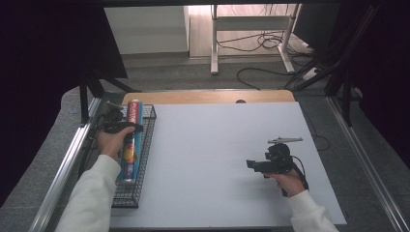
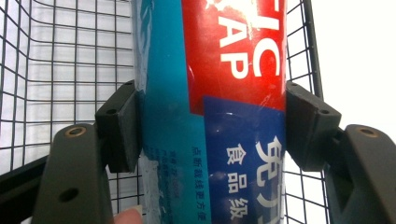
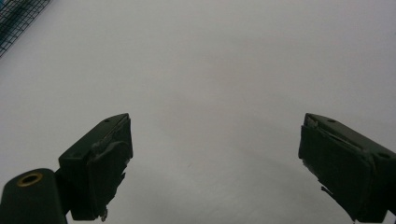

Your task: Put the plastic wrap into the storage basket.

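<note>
Two grippers | left gripper [image 2: 210,126] clamping wrap box [image 2: 210,70] in basket [image 1: 145,145] at 9 o'clock, securing it | right gripper [image 3: 215,163] idling wide, empty, at 4 o'clock

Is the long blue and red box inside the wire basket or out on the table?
Inside. The box lies lengthwise within the wire basket, mesh on both sides, with the left gripper clamped on it.
</note>
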{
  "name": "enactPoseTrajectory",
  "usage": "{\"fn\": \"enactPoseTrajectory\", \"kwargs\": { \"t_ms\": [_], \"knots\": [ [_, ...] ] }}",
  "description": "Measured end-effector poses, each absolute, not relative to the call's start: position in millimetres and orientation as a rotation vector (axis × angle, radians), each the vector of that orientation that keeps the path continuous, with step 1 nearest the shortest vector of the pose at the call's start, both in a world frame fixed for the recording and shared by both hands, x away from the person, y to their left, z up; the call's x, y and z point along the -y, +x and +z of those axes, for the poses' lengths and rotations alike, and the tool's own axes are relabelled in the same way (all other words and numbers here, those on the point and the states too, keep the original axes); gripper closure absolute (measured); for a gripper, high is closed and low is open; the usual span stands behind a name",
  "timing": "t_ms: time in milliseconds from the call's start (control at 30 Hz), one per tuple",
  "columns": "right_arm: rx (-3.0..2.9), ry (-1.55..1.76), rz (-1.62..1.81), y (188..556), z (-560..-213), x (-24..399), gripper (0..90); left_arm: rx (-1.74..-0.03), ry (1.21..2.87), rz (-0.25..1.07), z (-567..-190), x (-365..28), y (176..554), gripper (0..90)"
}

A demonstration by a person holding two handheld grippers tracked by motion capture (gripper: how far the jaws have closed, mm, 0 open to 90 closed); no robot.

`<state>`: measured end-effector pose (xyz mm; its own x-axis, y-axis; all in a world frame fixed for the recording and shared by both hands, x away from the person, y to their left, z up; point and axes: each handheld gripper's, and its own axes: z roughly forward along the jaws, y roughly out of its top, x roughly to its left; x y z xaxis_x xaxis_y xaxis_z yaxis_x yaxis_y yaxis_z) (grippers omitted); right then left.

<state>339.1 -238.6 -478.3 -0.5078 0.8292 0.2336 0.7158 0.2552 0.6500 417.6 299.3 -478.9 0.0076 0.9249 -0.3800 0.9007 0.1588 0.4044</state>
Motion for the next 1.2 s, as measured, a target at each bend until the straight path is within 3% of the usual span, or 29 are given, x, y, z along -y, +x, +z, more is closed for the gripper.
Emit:
{"fn": "enactPoseTrajectory", "kwargs": {
  "t_ms": [267,400,967,1200],
  "knots": [
    [-2.361,1.476,1.078,342.8,-481.1,240.7,10.0,-1.848,1.759,-0.014,-453.5,-313.4,408.0,31.9],
    [-2.363,1.474,1.08,341.6,-479.9,239.2,10.0,-1.849,1.798,-0.057,-457.7,-312.1,406.5,31.9],
    [-2.342,1.487,1.073,343.2,-481.1,244.9,10.0,-1.967,1.796,-0.016,-509.6,-293.5,426.2,31.2],
    [-2.343,1.484,1.071,343.4,-481.4,244.7,10.0,-1.952,1.809,0.069,-501.5,-291.5,422.7,27.3]
  ]
}}
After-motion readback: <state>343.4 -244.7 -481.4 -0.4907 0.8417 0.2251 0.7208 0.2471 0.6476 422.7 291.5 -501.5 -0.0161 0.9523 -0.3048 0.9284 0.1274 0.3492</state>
